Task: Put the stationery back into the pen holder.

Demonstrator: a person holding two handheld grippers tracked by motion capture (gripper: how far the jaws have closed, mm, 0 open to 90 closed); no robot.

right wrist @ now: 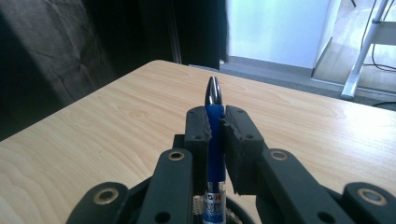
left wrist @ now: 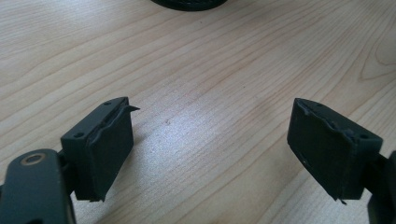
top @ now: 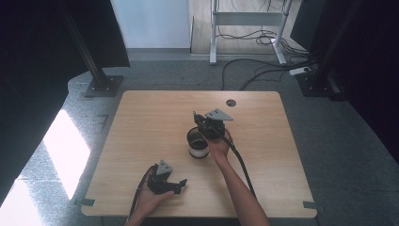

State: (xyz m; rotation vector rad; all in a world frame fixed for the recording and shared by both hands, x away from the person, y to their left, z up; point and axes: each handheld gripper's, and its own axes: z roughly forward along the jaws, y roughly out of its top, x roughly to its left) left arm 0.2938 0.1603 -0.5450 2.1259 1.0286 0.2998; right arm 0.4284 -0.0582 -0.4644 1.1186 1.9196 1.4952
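Observation:
A blue pen with a silver tip stands between the jaws of my right gripper, which is shut on its blue grip. In the high view the right gripper hovers just above a round pen holder, white outside and black inside, near the table's middle. The holder's dark rim lies right under the pen's lower end. My left gripper rests near the front edge of the wooden table, held in a hand. Its jaws stand wide apart over bare wood, and the left gripper has nothing between its pads.
A dark round rim lies ahead of the left gripper at the top edge. A small round hole sits at the table's far side. Black stands and cables are on the floor beyond the table.

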